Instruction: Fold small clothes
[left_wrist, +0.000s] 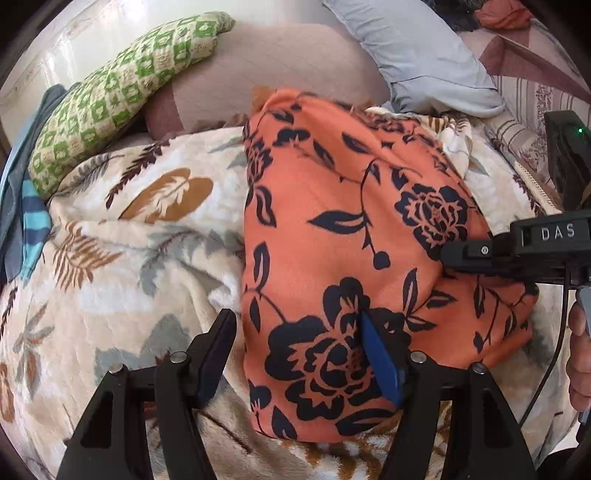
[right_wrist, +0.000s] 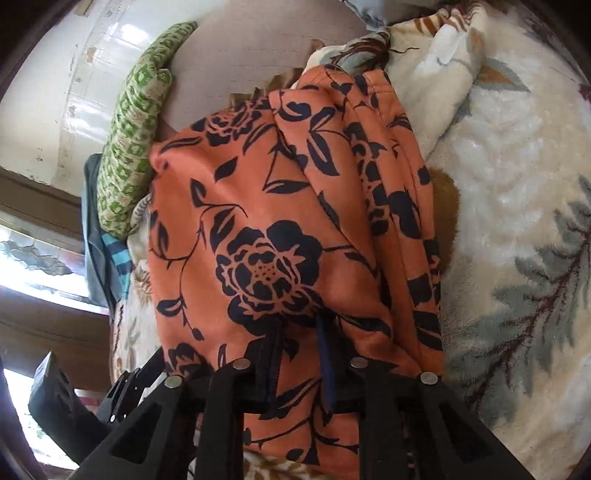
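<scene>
Orange cloth (left_wrist: 351, 240) printed with dark flowers lies on the bed, on a pale leaf-patterned blanket (left_wrist: 140, 251), already doubled into a compact oblong. Its long axis runs from the near edge, by the left tongs (left_wrist: 299, 354), away toward the pillows; in the right wrist view the stacked folded layers show along its right side (right_wrist: 399, 192).

Left tongs stand wide apart, one finger (left_wrist: 218, 354) on the blanket just beside the cloth's left edge, the blue-padded one (left_wrist: 380, 365) resting on the fabric. Right tongs (right_wrist: 299, 354) look nearly together with a pleat of the cloth pinched between the pads, though the bunched fabric hides the contact itself.

My guess is that a further fold or a smoothing pass is in hand. To do it well, the left finger should pin the near edge flat while the right carries its pinch over evenly, keeping edges aligned.

Beyond lie a green checked pillow (left_wrist: 118, 103) and a grey-blue pillow (left_wrist: 424, 55).
</scene>
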